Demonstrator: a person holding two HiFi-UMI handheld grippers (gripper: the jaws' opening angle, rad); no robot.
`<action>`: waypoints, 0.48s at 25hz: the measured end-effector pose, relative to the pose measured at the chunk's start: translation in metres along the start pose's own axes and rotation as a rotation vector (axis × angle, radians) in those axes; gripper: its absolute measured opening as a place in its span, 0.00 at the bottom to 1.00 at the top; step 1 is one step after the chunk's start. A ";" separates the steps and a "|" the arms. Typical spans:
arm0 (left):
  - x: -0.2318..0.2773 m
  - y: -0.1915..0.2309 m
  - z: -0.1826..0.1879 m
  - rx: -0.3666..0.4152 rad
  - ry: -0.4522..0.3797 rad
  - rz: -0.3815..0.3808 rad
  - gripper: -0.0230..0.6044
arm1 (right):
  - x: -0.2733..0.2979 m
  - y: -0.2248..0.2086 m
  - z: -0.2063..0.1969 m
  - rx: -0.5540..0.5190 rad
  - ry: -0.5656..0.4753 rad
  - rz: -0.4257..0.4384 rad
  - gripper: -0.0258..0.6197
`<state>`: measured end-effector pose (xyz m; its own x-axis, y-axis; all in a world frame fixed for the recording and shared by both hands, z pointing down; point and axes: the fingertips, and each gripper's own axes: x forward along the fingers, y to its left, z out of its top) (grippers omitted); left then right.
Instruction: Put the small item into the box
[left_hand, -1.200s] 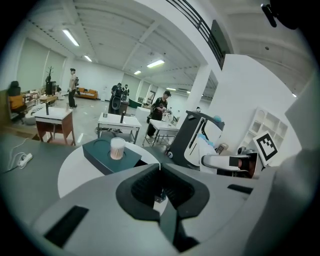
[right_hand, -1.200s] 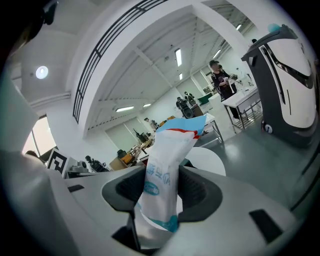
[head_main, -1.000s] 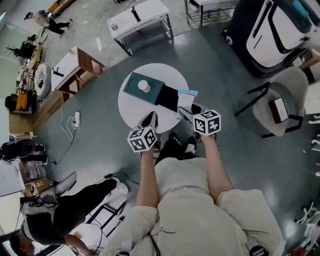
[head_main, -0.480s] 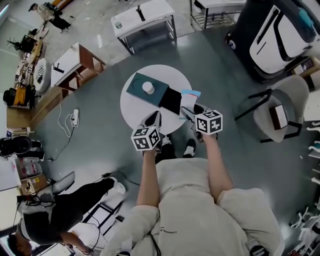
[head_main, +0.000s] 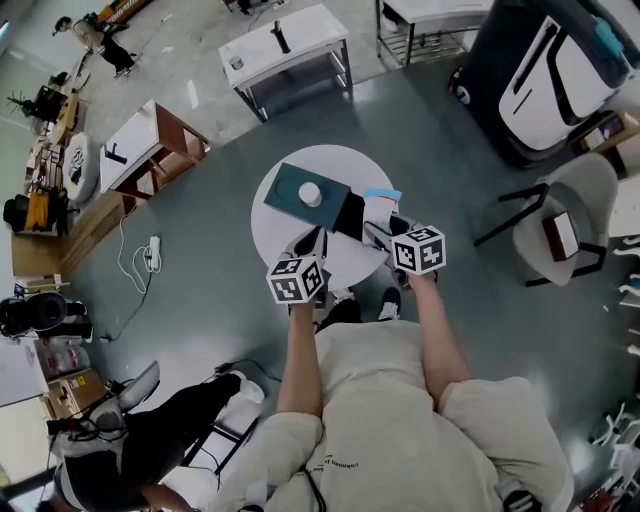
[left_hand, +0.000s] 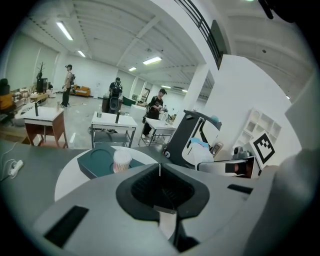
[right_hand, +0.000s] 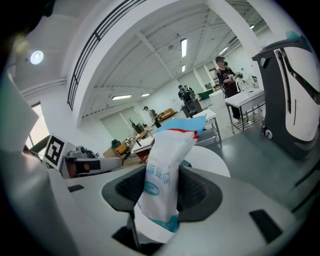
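Right gripper (right_hand: 161, 192) is pinching one white packet (right_hand: 164, 170), upright between its jaws; the packet has a red stripe, a blue top edge and blue print that cannot be read. Left gripper (left_hand: 160, 172) has its jaws pressed together on nothing. Beyond both, one round white table (head_main: 275, 228) bears one teal box (head_main: 288, 190), with a single small white cup (head_main: 310, 194) on it.

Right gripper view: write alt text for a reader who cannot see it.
The right hand-held gripper holds a white-and-blue packet upright between its jaws. Behind it is a round white table.
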<state>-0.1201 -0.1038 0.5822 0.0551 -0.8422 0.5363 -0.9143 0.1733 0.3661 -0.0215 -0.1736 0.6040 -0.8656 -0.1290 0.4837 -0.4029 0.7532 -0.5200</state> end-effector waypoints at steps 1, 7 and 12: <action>0.004 0.003 0.004 0.003 0.002 -0.009 0.07 | 0.003 0.000 0.004 0.002 -0.006 -0.008 0.38; 0.029 0.027 0.024 0.013 0.019 -0.087 0.07 | 0.022 -0.005 0.008 -0.005 0.013 -0.081 0.38; 0.046 0.053 0.038 0.007 0.035 -0.135 0.07 | 0.036 -0.015 0.018 0.024 0.002 -0.151 0.38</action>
<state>-0.1812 -0.1534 0.5973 0.1916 -0.8392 0.5089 -0.9003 0.0562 0.4316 -0.0521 -0.2011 0.6164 -0.7940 -0.2381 0.5593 -0.5353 0.7099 -0.4577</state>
